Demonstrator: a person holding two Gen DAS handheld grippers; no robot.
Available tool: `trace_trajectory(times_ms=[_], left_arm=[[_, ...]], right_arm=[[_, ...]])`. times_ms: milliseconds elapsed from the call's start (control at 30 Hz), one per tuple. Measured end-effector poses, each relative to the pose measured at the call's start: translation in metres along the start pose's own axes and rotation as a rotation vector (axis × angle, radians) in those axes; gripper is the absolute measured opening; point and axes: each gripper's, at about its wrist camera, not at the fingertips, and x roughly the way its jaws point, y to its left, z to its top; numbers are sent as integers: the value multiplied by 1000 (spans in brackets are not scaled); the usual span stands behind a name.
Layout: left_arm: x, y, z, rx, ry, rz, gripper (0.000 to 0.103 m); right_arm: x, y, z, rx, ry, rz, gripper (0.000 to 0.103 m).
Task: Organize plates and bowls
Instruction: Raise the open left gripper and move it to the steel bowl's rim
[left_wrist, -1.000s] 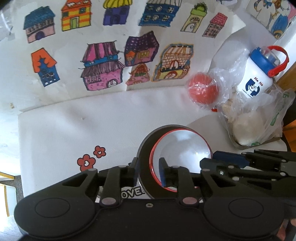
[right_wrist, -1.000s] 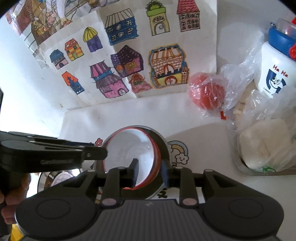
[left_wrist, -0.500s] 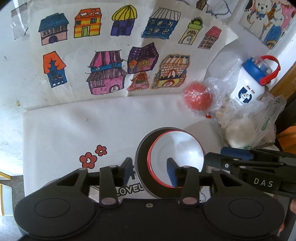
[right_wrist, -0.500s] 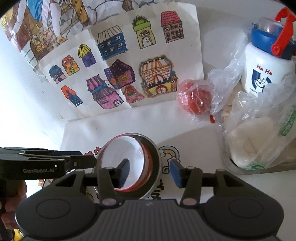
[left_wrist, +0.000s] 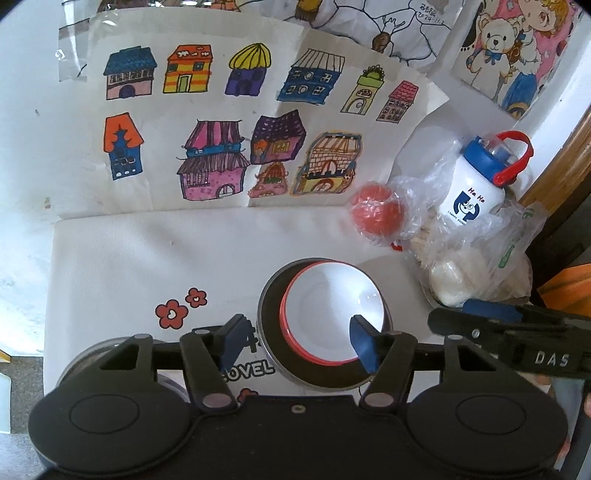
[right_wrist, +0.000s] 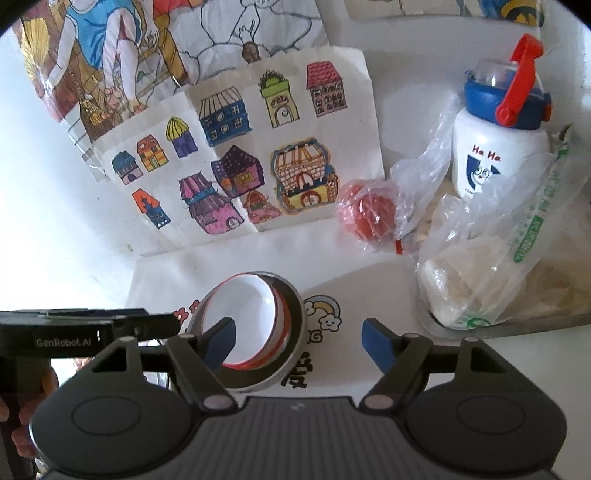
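Black hand-held gripper (left_wrist: 297, 341), blue finger pads (left_wrist: 364, 345), silver pivot screws.

Obstacles: nested bowls (left_wrist: 325, 314) mid-bench (left_wrist: 147, 258); at their 2 o'clock, a bagged red ball (left_wrist: 376, 214), water bottle (left_wrist: 476, 184) and food bags (left_wrist: 480, 273), clustered close. At 12 o'clock, the drawing-covered wall (left_wrist: 221, 129). Free room: bare bench from 9 to 11 o'clock of the bowls.
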Motion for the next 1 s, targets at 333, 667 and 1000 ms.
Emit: trace_trajectory(times_ms=[333,667,1000], left_arm=[[-15,0,-21,-12,-96,-8,73],[-38,-10,-63,-14,-249,1,95],[-57,-18,-98,-12,-340,32,101]], right_arm=[[-4,-14,-10,15,-32,31,90],[-40,-17,-40,-35,-125,23,102],[-68,2,-66,-145,-222,-36,103]])
